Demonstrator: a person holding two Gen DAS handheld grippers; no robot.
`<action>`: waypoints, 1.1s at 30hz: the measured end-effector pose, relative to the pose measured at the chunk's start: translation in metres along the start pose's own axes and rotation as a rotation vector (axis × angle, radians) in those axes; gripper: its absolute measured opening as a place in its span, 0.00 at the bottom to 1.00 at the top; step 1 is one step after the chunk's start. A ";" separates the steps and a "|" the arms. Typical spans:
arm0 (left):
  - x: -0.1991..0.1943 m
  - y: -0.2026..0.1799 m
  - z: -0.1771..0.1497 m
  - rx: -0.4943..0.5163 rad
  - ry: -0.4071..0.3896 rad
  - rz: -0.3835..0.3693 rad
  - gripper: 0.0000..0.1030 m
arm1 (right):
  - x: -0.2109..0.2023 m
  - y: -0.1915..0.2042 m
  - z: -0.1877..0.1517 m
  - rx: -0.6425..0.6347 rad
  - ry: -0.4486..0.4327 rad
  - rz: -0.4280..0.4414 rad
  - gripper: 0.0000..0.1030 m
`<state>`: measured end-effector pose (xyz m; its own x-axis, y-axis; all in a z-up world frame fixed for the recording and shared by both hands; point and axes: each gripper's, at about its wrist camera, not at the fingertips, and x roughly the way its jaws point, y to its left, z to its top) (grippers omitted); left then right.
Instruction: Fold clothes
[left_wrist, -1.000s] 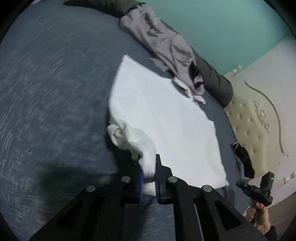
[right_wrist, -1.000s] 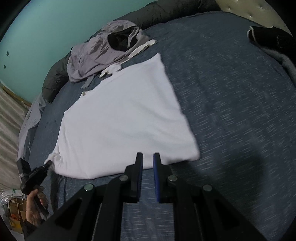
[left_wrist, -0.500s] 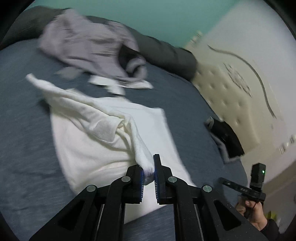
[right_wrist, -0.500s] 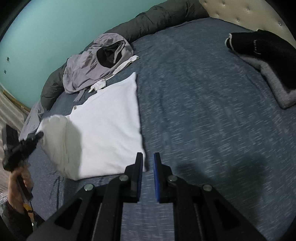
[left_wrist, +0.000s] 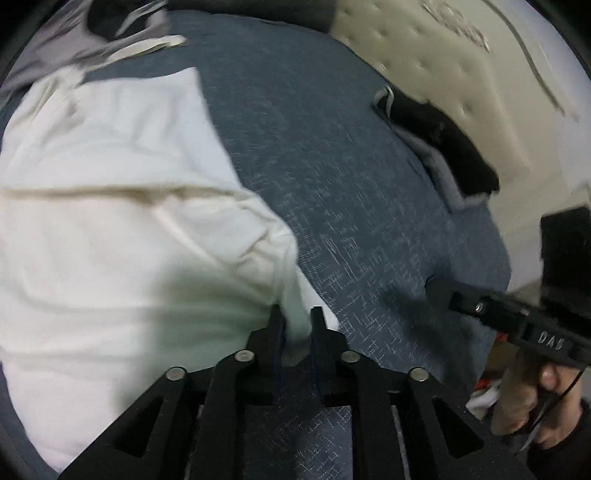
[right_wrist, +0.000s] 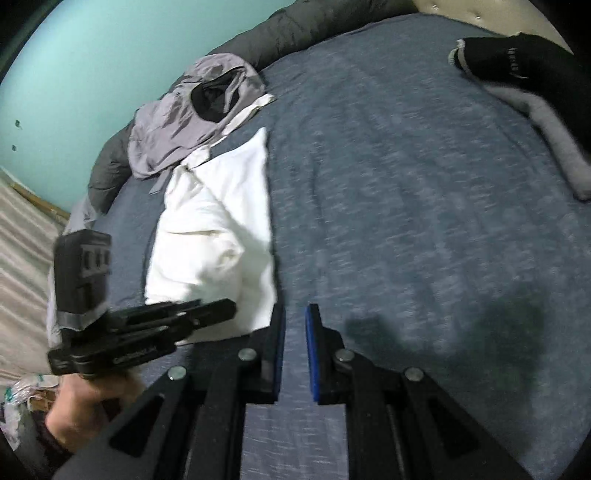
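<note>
One fold now lies across the white cotton garment (left_wrist: 122, 236) near the left edge of the blue-grey bedspread (left_wrist: 332, 177): the left gripper (left_wrist: 297, 325) has carried the sleeve side over the body, and its jaws are opening with the white hem still between them. The right gripper (right_wrist: 294, 325) hangs nearly closed and empty over bare bedspread. Judged from this, one lengthwise fold is finished; a crumpled grey jacket (right_wrist: 184, 122) waits.
</note>
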<state>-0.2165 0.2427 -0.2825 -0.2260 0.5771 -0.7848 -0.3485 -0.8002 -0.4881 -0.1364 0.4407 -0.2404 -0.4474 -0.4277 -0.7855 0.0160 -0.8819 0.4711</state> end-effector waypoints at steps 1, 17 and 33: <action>-0.008 0.003 -0.001 -0.007 -0.015 -0.006 0.27 | 0.003 0.004 0.002 -0.003 0.004 0.009 0.10; -0.110 0.115 -0.053 -0.081 -0.114 0.174 0.44 | 0.061 0.040 0.015 -0.055 0.137 0.034 0.38; -0.093 0.120 -0.072 -0.032 -0.052 0.190 0.44 | 0.085 0.044 0.012 -0.177 0.166 -0.069 0.05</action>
<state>-0.1715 0.0815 -0.2951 -0.3319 0.4224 -0.8435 -0.2664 -0.8997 -0.3457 -0.1846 0.3674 -0.2815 -0.3001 -0.3790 -0.8754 0.1537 -0.9249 0.3478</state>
